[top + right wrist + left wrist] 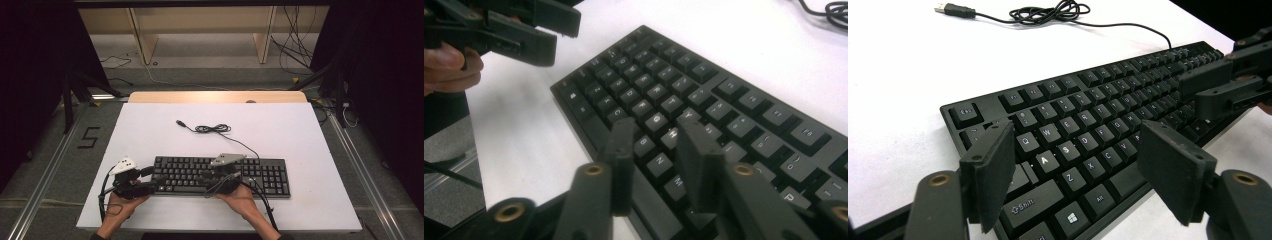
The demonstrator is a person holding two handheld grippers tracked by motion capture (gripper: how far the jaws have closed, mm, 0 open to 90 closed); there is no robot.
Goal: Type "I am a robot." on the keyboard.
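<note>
I've got the keyboard lying crosswise on the bench; left hand-held gripper gapes empty over its left end, right hand-held gripper, half-closed and empty, hovers mid-board.

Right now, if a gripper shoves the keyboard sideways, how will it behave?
The keyboard looks rigid and flat, so it should slide without tipping. Its cable lies loosely coiled, so it would probably trail limply. Pushed at one end, it may pivot.

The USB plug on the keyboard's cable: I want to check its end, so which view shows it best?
The left gripper view: the USB plug lies large and sharp at the top, silver tip visible. The high view shows it whole but tiny, beyond the keyboard. The right gripper view catches just a loop of cable.
</note>
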